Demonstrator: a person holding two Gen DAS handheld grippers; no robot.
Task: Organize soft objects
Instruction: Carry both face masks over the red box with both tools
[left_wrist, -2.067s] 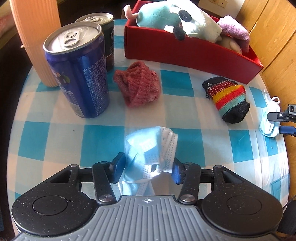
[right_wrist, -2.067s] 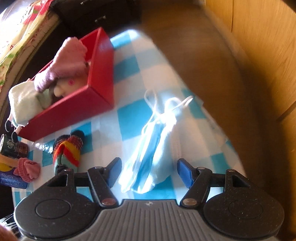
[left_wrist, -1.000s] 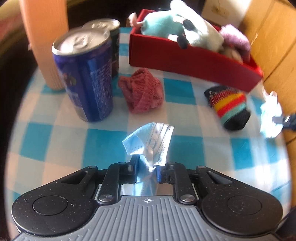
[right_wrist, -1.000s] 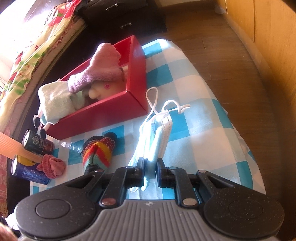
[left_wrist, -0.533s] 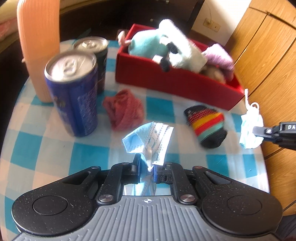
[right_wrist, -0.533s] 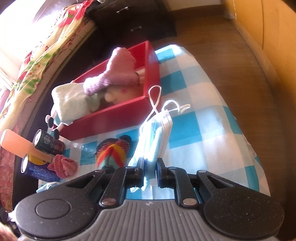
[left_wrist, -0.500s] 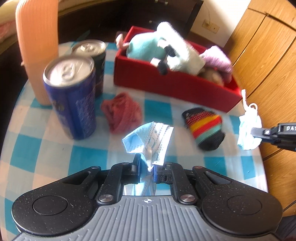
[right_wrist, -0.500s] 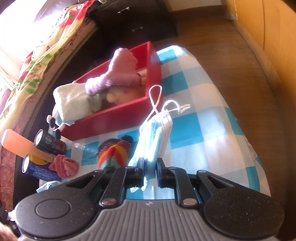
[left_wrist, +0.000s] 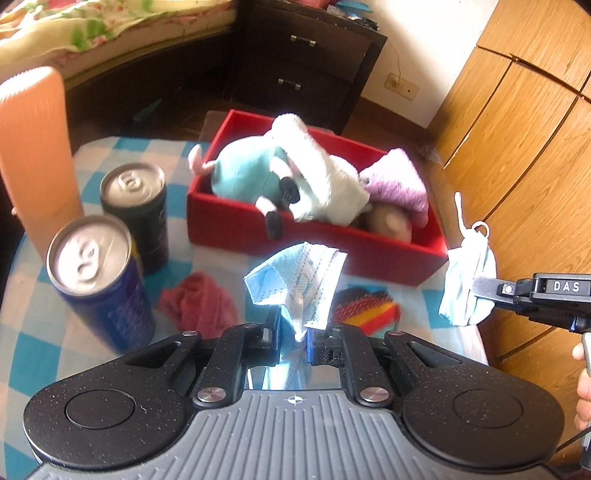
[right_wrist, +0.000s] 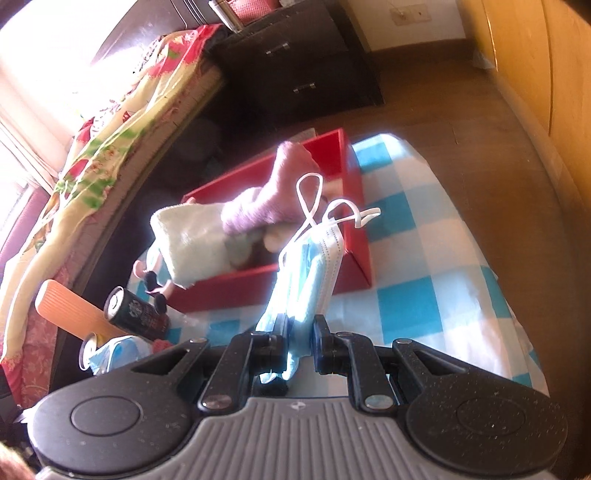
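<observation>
The open red cardboard box (left_wrist: 314, 243) sits at the far side of the blue-and-white checked tablecloth (left_wrist: 33, 343), with the teal-and-white plush toy (left_wrist: 280, 177) and fuzzy pink cloth (left_wrist: 397, 181) inside. Left of it stand two drink cans — the dark can (left_wrist: 138, 206) behind the blue can (left_wrist: 99, 280). The crumpled red knit cloth (left_wrist: 199, 302) and rainbow-striped knit sock (left_wrist: 365, 312) lie before the box.

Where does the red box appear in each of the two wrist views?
Left wrist view: the red box sits centre, upper half, behind the held mask.
Right wrist view: the red box is centre, partly behind the held mask.
Shared landmark: the pink sock inside it.
</observation>
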